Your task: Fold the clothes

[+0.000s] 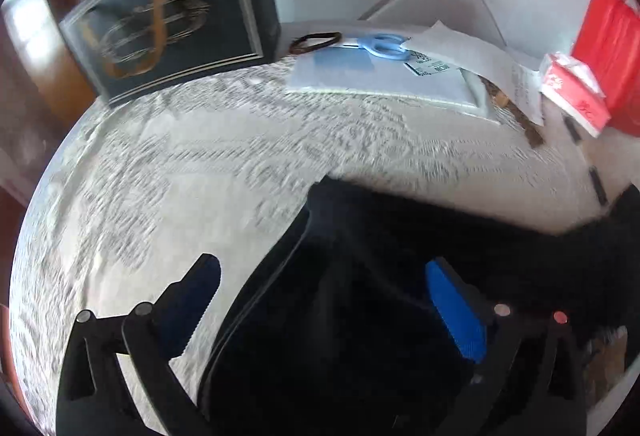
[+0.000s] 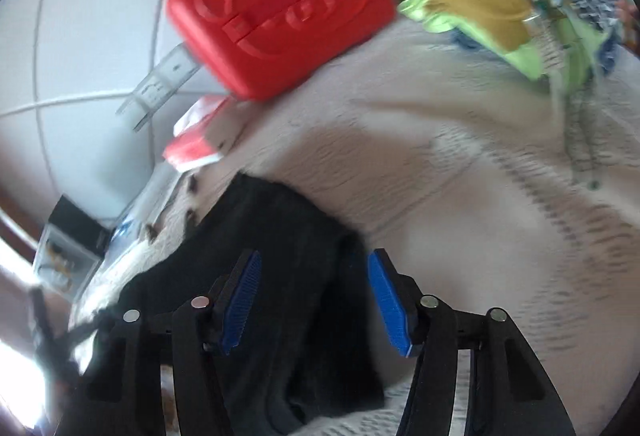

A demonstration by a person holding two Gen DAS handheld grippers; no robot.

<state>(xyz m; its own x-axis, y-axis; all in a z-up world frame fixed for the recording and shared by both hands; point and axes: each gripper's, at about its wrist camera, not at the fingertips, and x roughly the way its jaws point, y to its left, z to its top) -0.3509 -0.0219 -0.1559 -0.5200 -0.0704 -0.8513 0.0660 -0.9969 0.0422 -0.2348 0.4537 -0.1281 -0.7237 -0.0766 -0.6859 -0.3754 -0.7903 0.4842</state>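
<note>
Lying between both spread tools (image 1: 320, 288) (image 2: 314, 284), seemingly ungripped, black garment (image 1: 360, 316)

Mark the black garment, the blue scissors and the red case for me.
black garment (image 2: 280, 248): right wrist view, middle of the fabric.
blue scissors (image 1: 384, 45): left wrist view, handle loops.
red case (image 2: 280, 7): right wrist view, embossed front face.

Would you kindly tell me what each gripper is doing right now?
Left gripper: open, over the black garment, holding nothing.
Right gripper: open, over the same garment, holding nothing.

Matt black cloth garment (image 1: 400, 256) on a rough lace-patterned tablecloth (image 1: 200, 155); glossy red plastic case (image 2: 280, 7); ribbed blue pads (image 2: 388, 304) on the tool.
</note>
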